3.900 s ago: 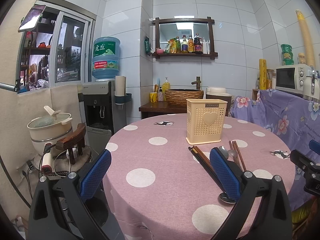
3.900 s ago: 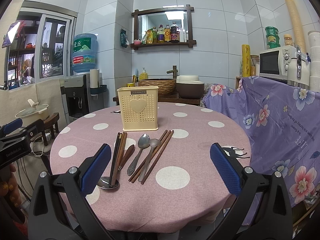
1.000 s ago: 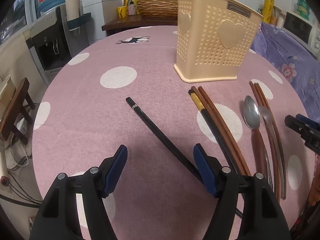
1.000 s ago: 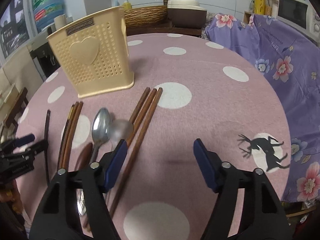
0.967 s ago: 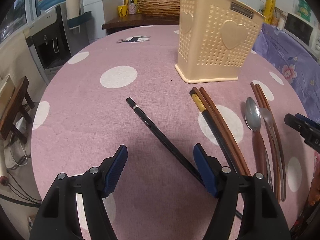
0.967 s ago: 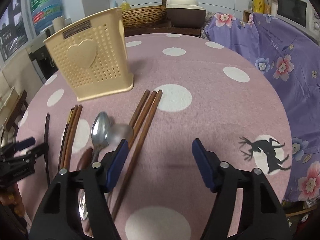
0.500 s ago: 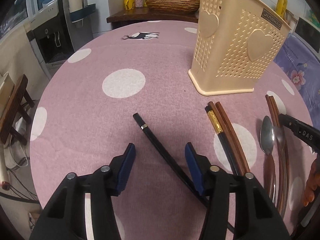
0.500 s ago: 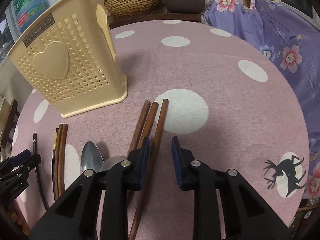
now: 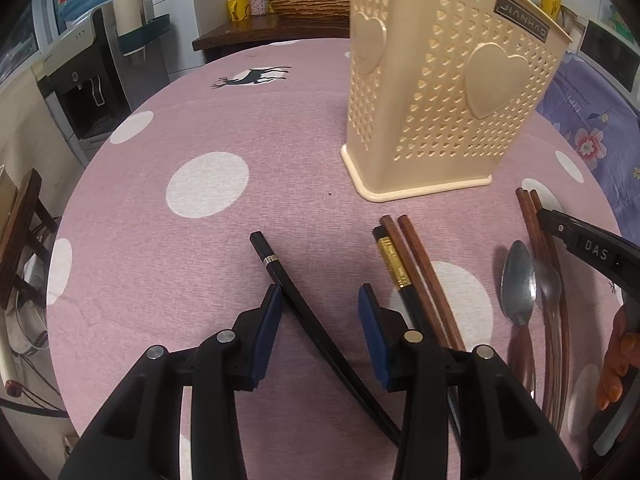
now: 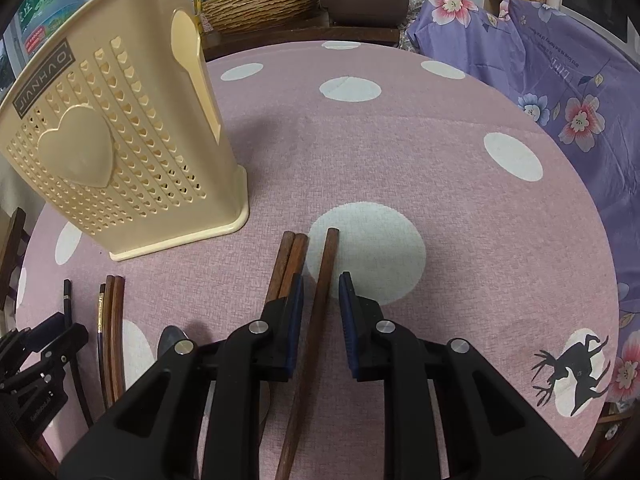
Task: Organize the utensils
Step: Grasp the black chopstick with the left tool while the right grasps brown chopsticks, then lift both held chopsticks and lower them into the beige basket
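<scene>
"JIANHAO" plate on cream utensil holder (image 10: 120, 152); "DAS" on right claw (image 9: 596, 254)

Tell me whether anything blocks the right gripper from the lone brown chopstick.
Nothing visible does. The brown chopstick already lies between the closing jaws of the right gripper; the neighbouring pair of chopsticks sits just outside its left finger.

- Our left claw (image 9: 320, 300) angles down, jaws closing around a black chopstick (image 9: 296, 300) (pads not yet pressing).
- Our right claw (image 10: 320, 292) angles down, jaws closing around a brown chopstick (image 10: 320, 300).
</scene>
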`<action>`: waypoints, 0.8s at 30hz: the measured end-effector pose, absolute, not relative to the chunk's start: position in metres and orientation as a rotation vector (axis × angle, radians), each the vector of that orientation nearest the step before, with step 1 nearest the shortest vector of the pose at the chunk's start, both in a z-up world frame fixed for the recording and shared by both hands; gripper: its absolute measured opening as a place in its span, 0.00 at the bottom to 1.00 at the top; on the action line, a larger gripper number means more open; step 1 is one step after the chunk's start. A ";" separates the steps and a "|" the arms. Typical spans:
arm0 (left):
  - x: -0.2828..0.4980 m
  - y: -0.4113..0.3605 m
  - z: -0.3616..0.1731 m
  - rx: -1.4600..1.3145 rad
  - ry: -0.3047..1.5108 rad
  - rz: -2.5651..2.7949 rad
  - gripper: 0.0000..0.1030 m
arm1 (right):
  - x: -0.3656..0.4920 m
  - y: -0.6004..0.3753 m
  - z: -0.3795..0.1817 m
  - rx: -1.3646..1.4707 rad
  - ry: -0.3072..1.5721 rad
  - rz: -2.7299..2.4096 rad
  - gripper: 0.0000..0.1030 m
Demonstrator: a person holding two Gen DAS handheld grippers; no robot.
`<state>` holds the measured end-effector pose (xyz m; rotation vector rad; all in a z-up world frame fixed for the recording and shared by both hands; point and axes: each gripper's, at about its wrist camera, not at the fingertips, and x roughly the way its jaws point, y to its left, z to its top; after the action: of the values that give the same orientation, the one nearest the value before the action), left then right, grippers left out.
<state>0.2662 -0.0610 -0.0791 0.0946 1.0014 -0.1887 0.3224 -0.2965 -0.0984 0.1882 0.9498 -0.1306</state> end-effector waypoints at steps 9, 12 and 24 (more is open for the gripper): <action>0.281 -0.069 -0.078 0.067 0.992 -0.206 0.11 | 0.327 -0.308 -0.099 0.267 0.944 -0.111 0.09; 0.288 -0.072 -0.078 0.073 0.995 -0.207 0.09 | 0.328 -0.312 -0.099 0.292 0.945 -0.103 0.08; 0.285 -0.064 -0.062 0.025 0.931 -0.230 0.08 | 0.312 -0.318 -0.077 0.314 0.839 -0.057 0.08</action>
<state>0.2853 -0.0640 -0.0620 0.0251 0.9311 -0.2302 0.3123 -0.3185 -0.0766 0.3145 0.8393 -0.0567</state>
